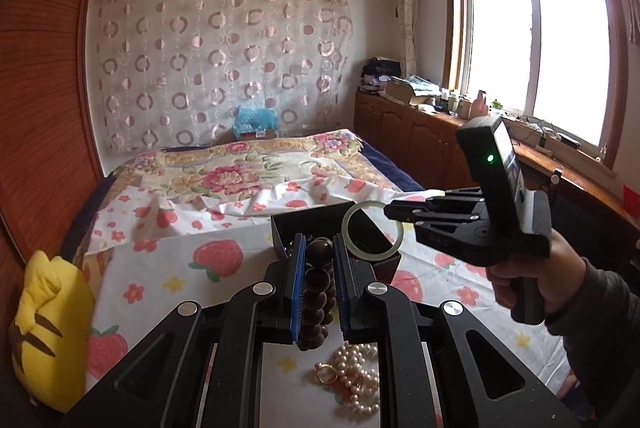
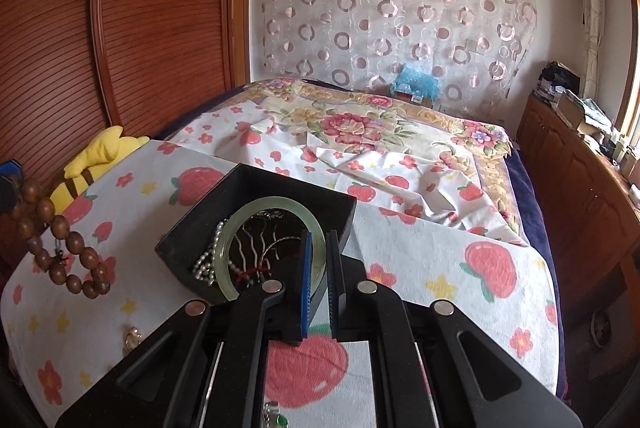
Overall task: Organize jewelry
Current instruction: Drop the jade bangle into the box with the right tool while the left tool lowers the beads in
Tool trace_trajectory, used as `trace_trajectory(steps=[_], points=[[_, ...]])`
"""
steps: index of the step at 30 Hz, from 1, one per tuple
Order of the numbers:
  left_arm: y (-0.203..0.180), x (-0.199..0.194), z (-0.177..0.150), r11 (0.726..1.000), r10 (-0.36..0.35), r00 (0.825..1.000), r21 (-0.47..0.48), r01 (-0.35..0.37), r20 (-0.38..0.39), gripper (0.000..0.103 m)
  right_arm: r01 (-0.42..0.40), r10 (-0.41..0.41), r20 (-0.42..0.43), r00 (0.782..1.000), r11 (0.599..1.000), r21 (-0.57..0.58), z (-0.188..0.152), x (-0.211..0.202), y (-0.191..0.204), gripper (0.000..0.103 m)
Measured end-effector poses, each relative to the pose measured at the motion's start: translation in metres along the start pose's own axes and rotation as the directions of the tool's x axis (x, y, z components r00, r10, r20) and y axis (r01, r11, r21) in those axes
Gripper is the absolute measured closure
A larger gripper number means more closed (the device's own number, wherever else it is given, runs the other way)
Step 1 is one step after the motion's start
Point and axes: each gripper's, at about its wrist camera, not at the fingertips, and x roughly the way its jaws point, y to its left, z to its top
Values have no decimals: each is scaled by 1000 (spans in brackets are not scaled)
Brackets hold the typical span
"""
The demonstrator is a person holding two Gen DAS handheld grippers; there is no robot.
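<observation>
Jade bangle (image 2: 269, 248) is pinched by its rim in the right gripper (image 2: 318, 282), hanging over the black box (image 2: 280, 183) that already holds chains and a hairpin. Left gripper (image 1: 318, 288) is clamped on the wooden bead bracelet (image 1: 318, 292), which dangles above the strawberry sheet (image 1: 208, 268). Best move: lower the bangle inside the box walls before letting go, no dropping. Pearl necklace (image 1: 360, 372) and gold ring (image 1: 326, 374) lie loose on the sheet below the left gripper.

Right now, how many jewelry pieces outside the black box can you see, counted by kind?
Wooden bead bracelet: 1, held in the left gripper
Jade bangle: 1, held in the right gripper
Pearl strand: 1
Gold ring: 1
Total: 4
</observation>
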Motion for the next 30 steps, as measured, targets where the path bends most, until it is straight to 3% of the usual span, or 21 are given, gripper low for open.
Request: trace_trajectory(steps=[12,30], points=[[-4,23,31,999,19,1000,27,-19,15,90,-28,27,-51,998,1000,-5,-11,30,7,94],[-26,92,46,996,30,998,81,-25,-59,90,-28,29,-14,999,999,29,-41,-11,-27,93]])
